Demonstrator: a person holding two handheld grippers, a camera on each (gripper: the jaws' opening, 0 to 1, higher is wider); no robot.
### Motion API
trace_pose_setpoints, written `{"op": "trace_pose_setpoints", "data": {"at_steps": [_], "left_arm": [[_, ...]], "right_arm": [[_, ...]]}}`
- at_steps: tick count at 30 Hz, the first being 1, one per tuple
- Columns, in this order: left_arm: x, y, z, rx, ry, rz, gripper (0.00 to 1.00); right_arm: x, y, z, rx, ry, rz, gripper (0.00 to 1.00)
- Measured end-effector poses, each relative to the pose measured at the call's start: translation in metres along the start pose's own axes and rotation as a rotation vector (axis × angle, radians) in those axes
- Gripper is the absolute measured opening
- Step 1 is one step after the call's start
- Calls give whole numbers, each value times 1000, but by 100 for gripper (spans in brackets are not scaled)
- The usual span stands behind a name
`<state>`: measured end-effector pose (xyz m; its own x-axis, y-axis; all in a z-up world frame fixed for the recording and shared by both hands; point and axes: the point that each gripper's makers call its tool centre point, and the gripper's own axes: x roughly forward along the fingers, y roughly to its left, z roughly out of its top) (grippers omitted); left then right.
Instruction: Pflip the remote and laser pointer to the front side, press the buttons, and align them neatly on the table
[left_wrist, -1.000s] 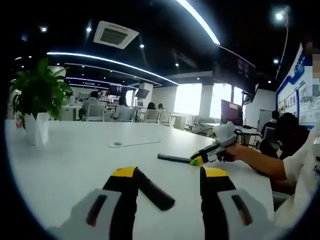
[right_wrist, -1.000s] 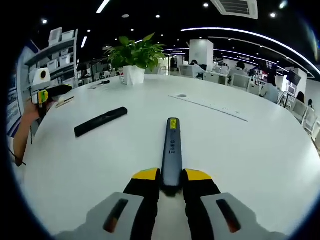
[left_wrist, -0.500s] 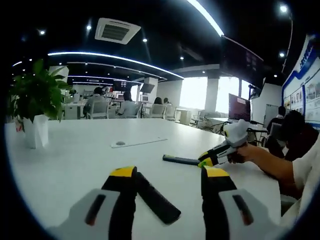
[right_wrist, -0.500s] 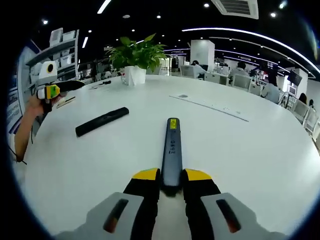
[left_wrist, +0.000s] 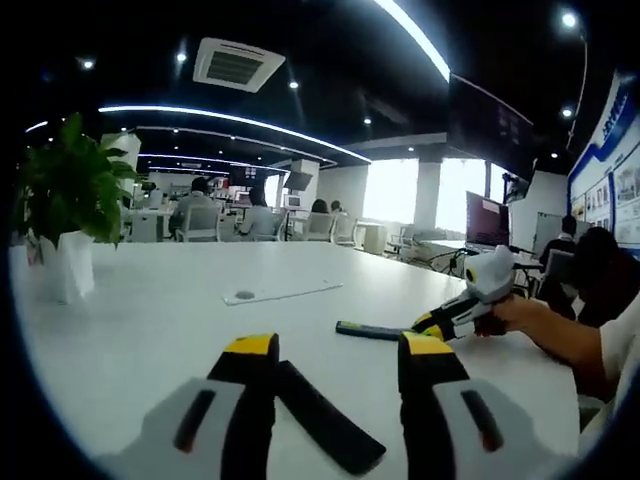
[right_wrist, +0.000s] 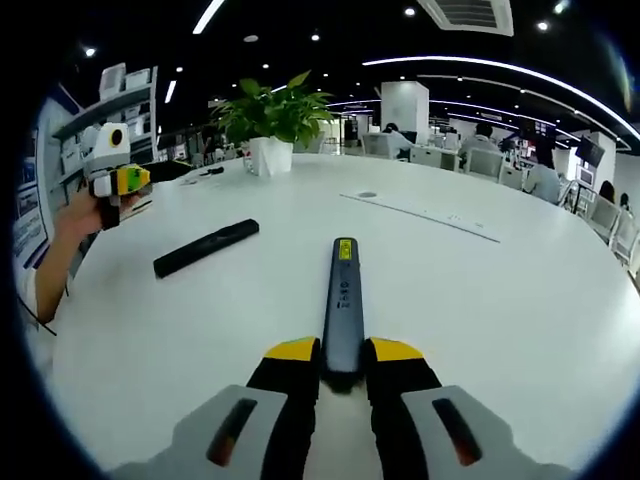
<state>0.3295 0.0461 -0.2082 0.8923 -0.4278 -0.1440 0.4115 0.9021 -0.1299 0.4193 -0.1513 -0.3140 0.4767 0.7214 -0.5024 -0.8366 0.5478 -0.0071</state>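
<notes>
Left gripper view: the left gripper (left_wrist: 335, 365), jaws spread, hovers over the white table (left_wrist: 150, 310) with the black remote (left_wrist: 325, 425) lying slantwise between them, unheld. Beyond it, the right gripper (left_wrist: 440, 325) pinches the end of the laser pointer (left_wrist: 370, 330).

Right gripper view: the right gripper (right_wrist: 342, 365) is closed on the near end of the laser pointer (right_wrist: 342, 300), button side up, resting on the table (right_wrist: 480, 300). The remote (right_wrist: 206, 247) lies well apart to the left, and the left gripper (right_wrist: 130, 180) is raised above the table edge. To align well, the pointer should probably be kept flat and swung parallel to the remote before release.
</notes>
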Motion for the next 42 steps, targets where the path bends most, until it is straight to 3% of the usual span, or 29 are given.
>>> {"op": "trace_pose_setpoints", "data": {"at_steps": [4,6,7,11,13,16,19,22,25,27,31,34,38,42], "left_arm": [[-2,0,7,16,-11,-14,46],[0,2,5,83,37,-8,46],[0,3,5,78,39,-3,46],[16,7,17,44,-8,10,47],[25,-7,24,78,-18,-69,45],[42,-4,32,164,32,-80,41],[54,-2,35,197,132,-74,43],[60,-15,38,248,157,-122,43],[61,-19,34,247,157,-128,47],[66,-23,15,218,185,-131,48],[70,-21,7,221,193,-117,50],[74,-18,-2,191,167,-103,50],[71,-22,-2,168,127,-102,49],[70,-32,-3,126,103,-150,46]], "right_arm": [[0,0,0,-16,3,-5,22],[0,0,0,-18,7,-3,22],[0,0,0,-19,8,-3,22],[-1,3,-1,-32,27,-1,22],[-1,3,-1,-35,27,4,22],[-1,5,-1,-35,27,6,22],[-1,7,-1,-35,25,7,22],[-2,7,-1,-33,19,12,22],[-2,7,-1,-28,18,16,22],[-2,8,-1,-25,15,22,22],[-2,9,-1,-29,16,22,22],[-2,9,-1,-35,20,22,22],[-3,10,-2,-46,36,26,22],[-3,10,-2,-45,21,44,21]]}}
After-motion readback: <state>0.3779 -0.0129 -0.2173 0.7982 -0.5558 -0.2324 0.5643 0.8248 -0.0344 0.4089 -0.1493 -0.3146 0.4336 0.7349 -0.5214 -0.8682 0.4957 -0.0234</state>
